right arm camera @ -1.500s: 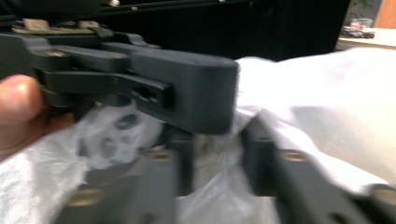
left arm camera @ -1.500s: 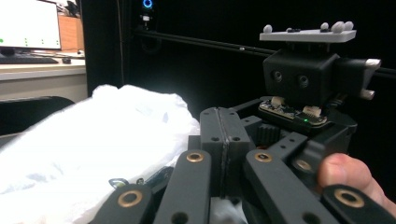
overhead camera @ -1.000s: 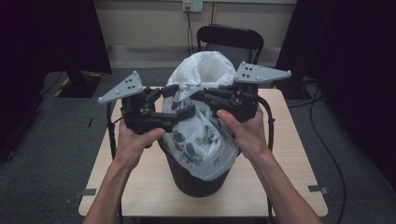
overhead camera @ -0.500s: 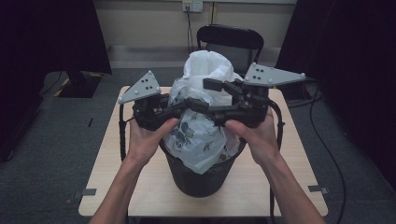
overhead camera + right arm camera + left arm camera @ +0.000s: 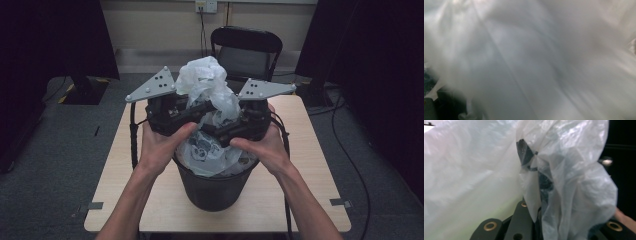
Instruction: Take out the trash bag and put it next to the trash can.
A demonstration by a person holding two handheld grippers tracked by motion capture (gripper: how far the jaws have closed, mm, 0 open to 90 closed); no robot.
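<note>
A white plastic bag (image 5: 202, 80) full of rubbish stands in a black bin (image 5: 215, 185) on the table, its top gathered into a crumpled bunch. My left gripper (image 5: 215, 106) reaches in from the left and is shut on the neck of the bag. In the left gripper view the film (image 5: 474, 170) wraps over the jaws and hides the left gripper's (image 5: 537, 213) tips. My right gripper (image 5: 212, 131) lies lower, against the bag's front. Its jaws have just been opening and stand apart, not pressing the film. The right gripper view shows blurred bag film (image 5: 536, 62) close up.
The bin sits near the front middle of a light wooden table (image 5: 310, 165). A black chair (image 5: 247, 47) stands behind the table's far edge. Cables trail from both grippers over the table's sides. Grey floor surrounds the table.
The left gripper has shut on the bag's neck. The right gripper has let go of the bag, opened, and dropped a little lower. The bag's top now bunches higher.
</note>
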